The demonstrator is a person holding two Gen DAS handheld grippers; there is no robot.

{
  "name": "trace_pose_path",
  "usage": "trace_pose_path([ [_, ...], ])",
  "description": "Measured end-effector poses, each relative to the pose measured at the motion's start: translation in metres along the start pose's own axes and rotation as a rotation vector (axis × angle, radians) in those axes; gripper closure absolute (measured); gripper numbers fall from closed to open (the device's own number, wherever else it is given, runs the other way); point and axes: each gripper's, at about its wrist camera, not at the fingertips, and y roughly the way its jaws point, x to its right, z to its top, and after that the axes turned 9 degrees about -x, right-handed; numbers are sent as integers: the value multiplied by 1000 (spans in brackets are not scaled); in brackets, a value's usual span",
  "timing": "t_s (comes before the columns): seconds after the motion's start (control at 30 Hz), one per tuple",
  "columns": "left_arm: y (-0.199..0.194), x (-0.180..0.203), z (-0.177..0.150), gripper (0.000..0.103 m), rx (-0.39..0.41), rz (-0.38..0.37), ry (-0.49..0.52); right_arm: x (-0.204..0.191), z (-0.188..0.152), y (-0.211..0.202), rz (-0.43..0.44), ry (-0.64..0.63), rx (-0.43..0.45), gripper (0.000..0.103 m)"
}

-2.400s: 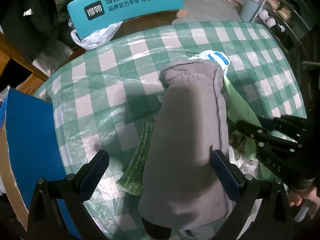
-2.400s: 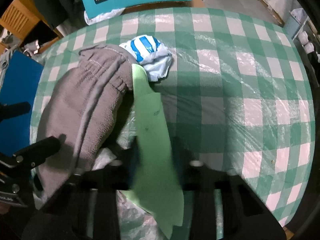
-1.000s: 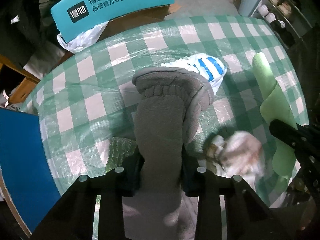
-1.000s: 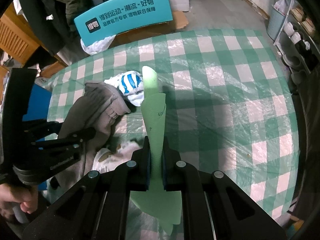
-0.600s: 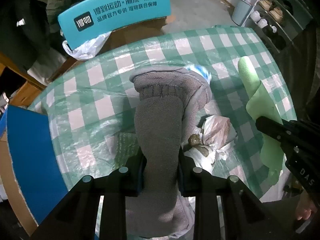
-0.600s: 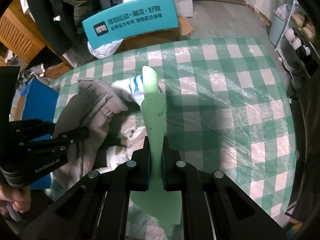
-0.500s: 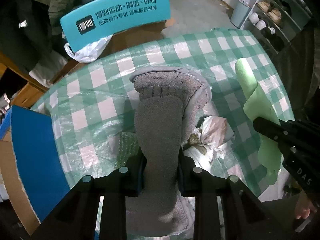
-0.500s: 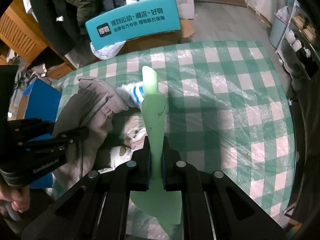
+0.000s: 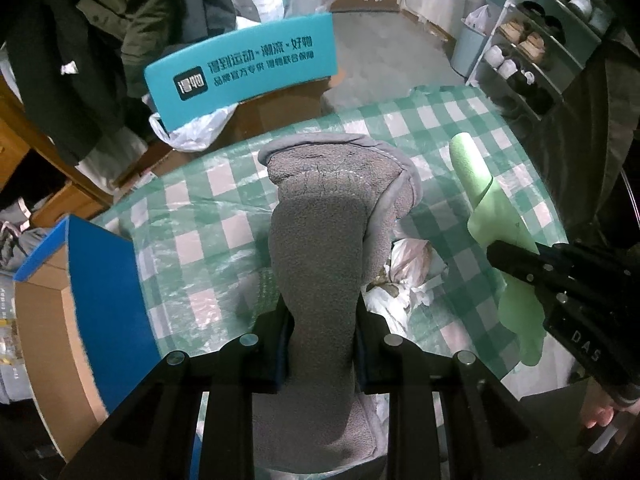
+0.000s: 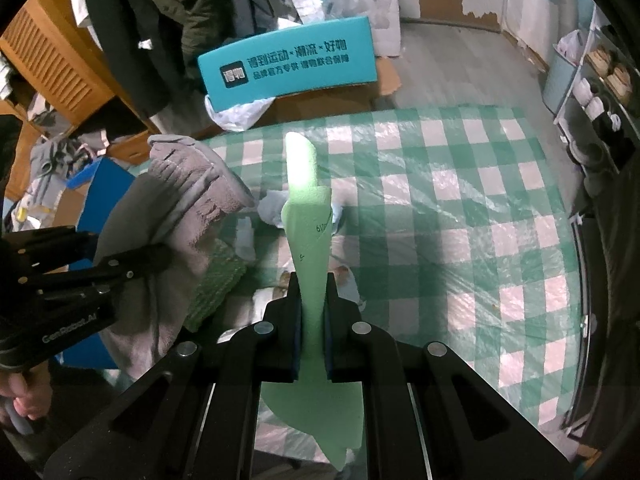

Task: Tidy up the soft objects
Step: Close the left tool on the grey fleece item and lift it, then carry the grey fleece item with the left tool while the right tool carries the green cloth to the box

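My left gripper (image 9: 322, 332) is shut on a grey fleece garment (image 9: 320, 248) and holds it up above the green checked table (image 9: 448, 120). The garment also shows at the left of the right wrist view (image 10: 180, 208). My right gripper (image 10: 312, 312) is shut on a light green foam sheet (image 10: 308, 216), lifted over the table; it shows at the right of the left wrist view (image 9: 484, 204). A crumpled white plastic bag (image 9: 408, 264) and a green knitted piece (image 10: 216, 276) lie on the table below. A blue-and-white cloth (image 10: 272, 204) is mostly hidden behind the foam.
A blue-lined cardboard box (image 9: 100, 312) stands at the table's left edge. A teal printed box (image 10: 288, 64) with a white plastic bag (image 10: 240, 114) sits on the floor beyond the table. A shoe rack (image 9: 540, 52) stands at the right. Dark coats (image 9: 100, 28) hang at the back left.
Both grippers have risen higher above the table with the garment and the foam sheet still held. The table looks smaller and more of the room shows.
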Motion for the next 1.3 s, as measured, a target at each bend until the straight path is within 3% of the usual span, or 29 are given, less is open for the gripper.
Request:
trace_pose_path([
  [0.9,-60,-53,-58,78,161,54,-62,-76,-16,-60,6,-143,97,95],
  [1.3,-88,-79,-83,78,226,96,-89,-120,-11,-63,29,-221,115,95],
])
